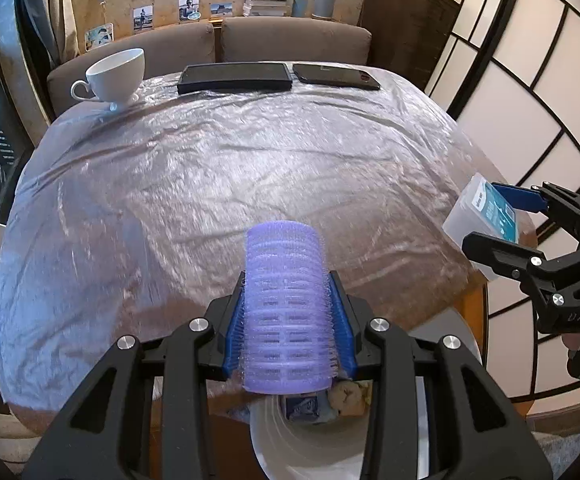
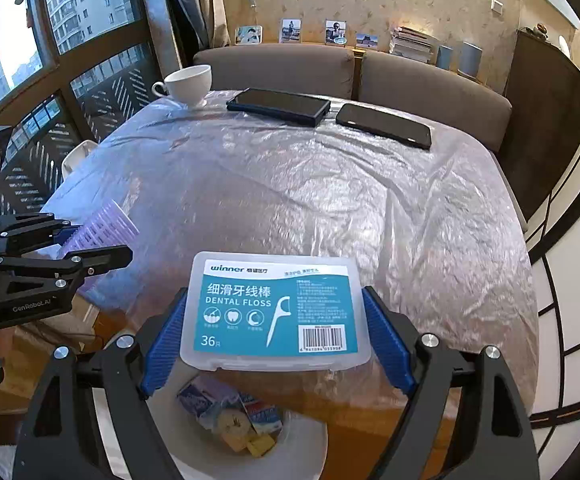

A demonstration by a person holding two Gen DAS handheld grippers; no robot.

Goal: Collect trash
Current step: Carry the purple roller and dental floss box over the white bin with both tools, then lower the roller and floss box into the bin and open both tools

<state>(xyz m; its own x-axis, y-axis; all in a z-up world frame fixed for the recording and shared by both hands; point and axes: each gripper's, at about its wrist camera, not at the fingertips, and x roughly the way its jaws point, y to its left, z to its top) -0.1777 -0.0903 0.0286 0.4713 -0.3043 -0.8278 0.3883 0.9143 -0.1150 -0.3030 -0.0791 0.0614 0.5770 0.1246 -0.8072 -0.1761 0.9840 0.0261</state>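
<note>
My left gripper (image 1: 288, 312) is shut on a purple hair roller (image 1: 286, 304), held above a white bin (image 1: 309, 452) below the table's near edge. The bin holds several bits of trash (image 2: 234, 416). My right gripper (image 2: 276, 336) is shut on a clear dental floss box (image 2: 276, 312) with a teal label, also over the bin (image 2: 301, 456). The right gripper shows in the left wrist view (image 1: 501, 220) holding the box (image 1: 485, 216). The left gripper (image 2: 94, 244) and the roller (image 2: 102, 232) show at the left of the right wrist view.
The table (image 1: 210, 184) is covered in clear plastic sheeting. At its far edge stand a white cup (image 1: 116, 74), a black tablet (image 1: 234, 76) and a black phone (image 1: 335, 76). A grey sofa (image 1: 290, 40) is behind; a window (image 2: 30, 60) is at the left.
</note>
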